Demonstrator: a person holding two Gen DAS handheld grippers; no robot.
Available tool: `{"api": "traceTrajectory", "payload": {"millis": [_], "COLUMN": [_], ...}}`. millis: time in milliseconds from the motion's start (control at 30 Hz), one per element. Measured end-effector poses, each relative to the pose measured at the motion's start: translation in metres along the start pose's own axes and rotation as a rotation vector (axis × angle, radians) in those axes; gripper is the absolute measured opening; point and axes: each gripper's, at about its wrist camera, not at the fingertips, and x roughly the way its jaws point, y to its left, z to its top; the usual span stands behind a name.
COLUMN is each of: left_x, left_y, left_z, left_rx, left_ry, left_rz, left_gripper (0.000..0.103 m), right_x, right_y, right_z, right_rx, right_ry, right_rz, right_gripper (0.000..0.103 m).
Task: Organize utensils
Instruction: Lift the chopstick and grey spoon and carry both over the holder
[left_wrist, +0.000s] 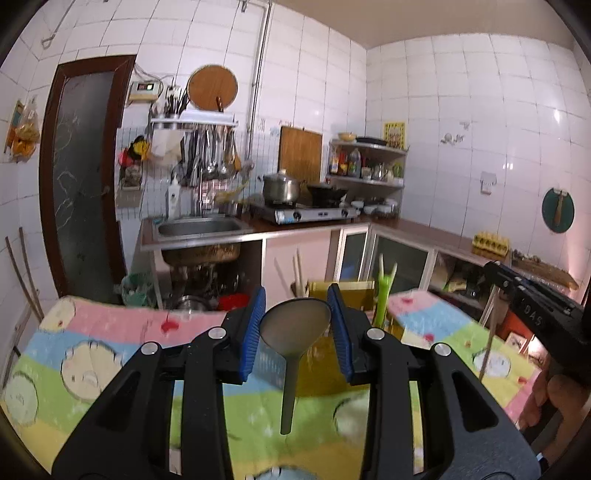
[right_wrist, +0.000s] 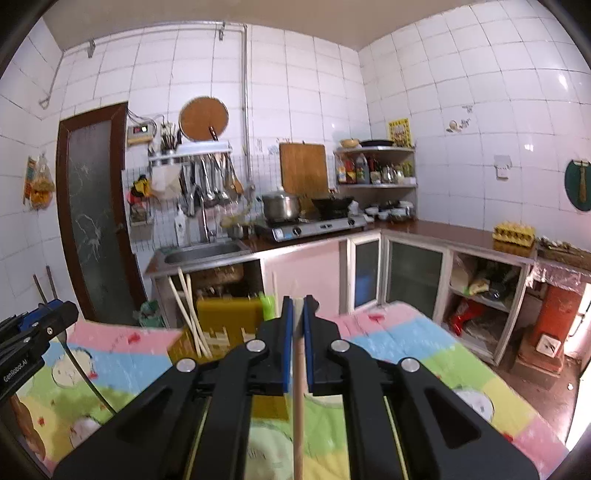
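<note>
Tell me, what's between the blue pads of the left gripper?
A grey spoon. Its bowl sits between the left gripper's blue pads, handle hanging down over the colourful cloth. The left wrist view shows it.

White tiled walls (right_wrist: 303, 85); dark-framed door (right_wrist: 92, 206) at left. L-shaped counter (right_wrist: 443, 229) carries sink (right_wrist: 207, 251) and stove (right_wrist: 310, 227) with pot (right_wrist: 280, 206) and wok (right_wrist: 332, 205). Corner shelf (right_wrist: 376, 151) holds bottles; cutting board (right_wrist: 303, 170) leans on wall; glare on right tiles.
</note>
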Motion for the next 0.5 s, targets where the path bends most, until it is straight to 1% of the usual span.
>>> {"api": "traceTrajectory", "payload": {"millis": [167,233,300,400,500], "left_x": [0.023,0.035,0.047,0.07,0.098], "left_y": [-0.008,-0.013,-0.017,-0.022,-0.024], "left_z": [0.057,0.075,0.087,0.095,0.086], "left_rx": [-0.015,-0.012,-0.015,-0.025,-0.025], "left_ry": [-0.065,-0.094,-0.106,-0.114,-0.094], "left_rz": [-0.03,-0.033,-0.043,-0.059,-0.063], "left_gripper": [0.033,0.033,0.033,0.033,0.033], "right_x": [0.019,0.031,0.042,0.063,0.085], "right_y": [0.011,0.015,0.017,0.017,0.016], "right_z": [0.042,0.059,0.071,0.081,0.079], "right_rx": [-0.001,-0.008,0.003,0.037,0.06], "right_ry": [-0.095,-0.137,-0.167,-0.206,-0.225], "right_rz": [0.028,0.029,0.036,0.053,0.067], "right_gripper": [0.006,0.006,0.006,0.006,0.006]}}
